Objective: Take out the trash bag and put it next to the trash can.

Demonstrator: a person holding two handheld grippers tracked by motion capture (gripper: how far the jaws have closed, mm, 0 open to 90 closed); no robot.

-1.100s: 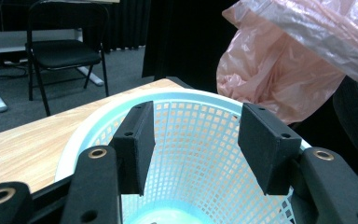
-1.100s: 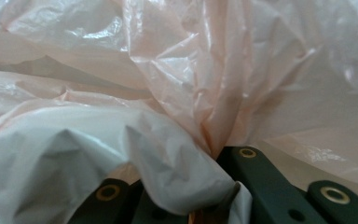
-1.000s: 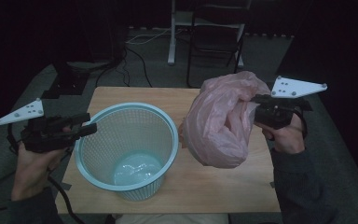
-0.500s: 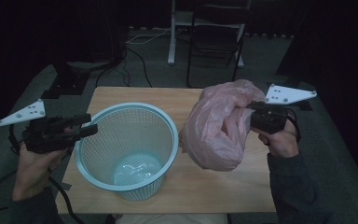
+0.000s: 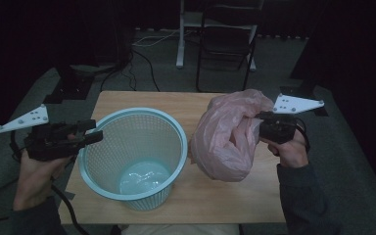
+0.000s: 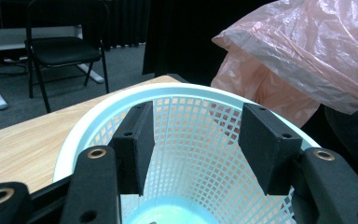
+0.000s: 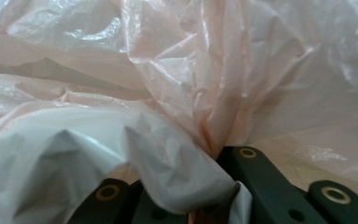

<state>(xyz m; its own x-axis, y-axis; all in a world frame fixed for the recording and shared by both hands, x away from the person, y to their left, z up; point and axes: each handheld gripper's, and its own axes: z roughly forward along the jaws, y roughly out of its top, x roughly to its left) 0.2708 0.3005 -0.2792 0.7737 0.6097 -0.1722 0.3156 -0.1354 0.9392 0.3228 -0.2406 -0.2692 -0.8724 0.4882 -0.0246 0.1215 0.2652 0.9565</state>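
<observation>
Bag [image 5: 225, 139] pinched in right tool [image 5: 260, 128], just beside basket [image 5: 178, 128] rim.

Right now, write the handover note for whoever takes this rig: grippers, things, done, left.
Left gripper: open, jaws astride the near rim of the blue mesh basket, not pressing on it.
Right gripper: shut on a bunch of the pink plastic bag.
Things: the basket stands upright on the wooden table; the bag hangs to its right, bottom on or near the tabletop, apart from the basket.
Done: bag gripped.
Left: probably steady the basket, open the bag's mouth, and fit it into the basket as a liner.
</observation>
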